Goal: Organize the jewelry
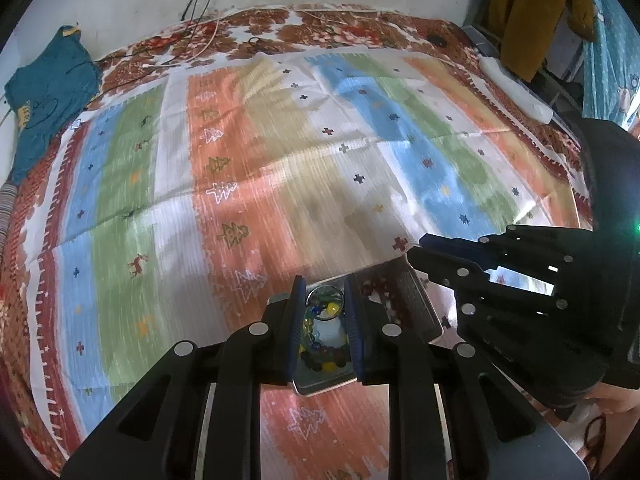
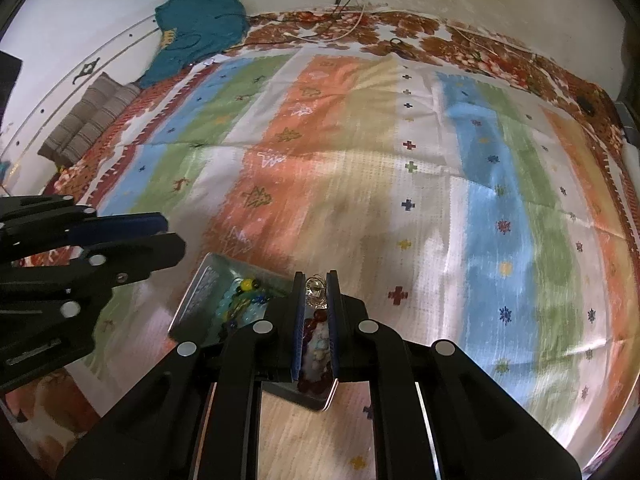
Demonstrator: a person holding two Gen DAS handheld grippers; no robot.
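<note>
A shallow metal tray [image 1: 424,312] [image 2: 200,292] lies on the striped cloth and holds bead jewelry. My left gripper [image 1: 323,286] hovers over its left part, jaws a narrow gap apart, with colourful beads [image 1: 324,312] showing between them. My right gripper [image 2: 316,280] is over the tray's right part, jaws close together, with a gold wire piece [image 2: 315,288] between the tips; whether it is clamped I cannot tell. Dark red beads [image 2: 314,326] lie below it. Yellow, blue and green beads [image 2: 246,296] lie in the tray's left part. Each gripper also shows in the other view [image 1: 424,250] [image 2: 168,236].
The striped cloth [image 1: 280,160] covers a floral bedsheet [image 1: 340,28]. A teal garment [image 1: 48,88] lies at the far left by the wall. Cables [image 1: 200,32] run along the back edge. A white power strip [image 1: 516,88] lies at the far right.
</note>
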